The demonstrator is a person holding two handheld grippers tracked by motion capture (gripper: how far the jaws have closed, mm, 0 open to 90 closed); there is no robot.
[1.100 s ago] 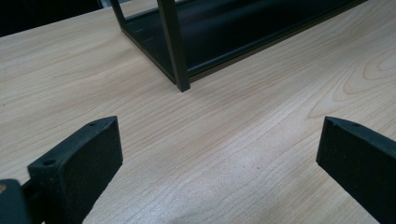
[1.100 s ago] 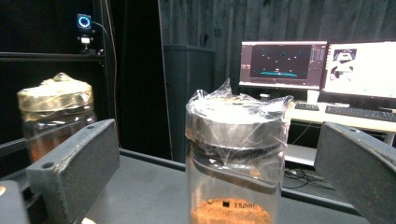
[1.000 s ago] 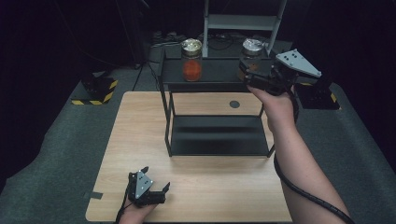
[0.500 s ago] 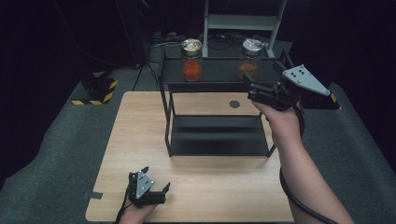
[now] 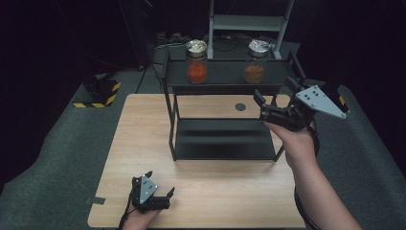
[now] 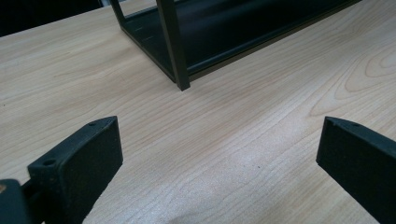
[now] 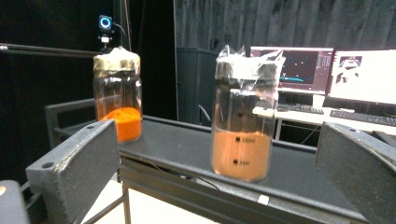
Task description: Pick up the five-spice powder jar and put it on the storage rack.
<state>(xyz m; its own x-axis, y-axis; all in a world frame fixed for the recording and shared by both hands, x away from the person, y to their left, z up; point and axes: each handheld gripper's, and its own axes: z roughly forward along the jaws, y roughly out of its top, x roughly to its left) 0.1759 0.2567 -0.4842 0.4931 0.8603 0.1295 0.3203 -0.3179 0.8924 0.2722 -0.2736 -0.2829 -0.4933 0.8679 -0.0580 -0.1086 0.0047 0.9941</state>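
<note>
Two jars [image 5: 197, 62] stand on the black shelf [image 5: 225, 76]; both tongs, left [image 5: 152, 190] and right [image 5: 274, 103], gape empty.

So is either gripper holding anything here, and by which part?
Nothing is held. The left gripper is open over bare table; the right gripper is open, short of the brown-powder jar.

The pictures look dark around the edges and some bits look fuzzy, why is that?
High view: light falls on the wooden table, the room around it is nearly black. Right gripper view: the right tongs are blurry up close, the brown jar is sharper, and the bright screens glare white. Left gripper view: evenly lit wood, with the left tongs soft at the edges.
</note>
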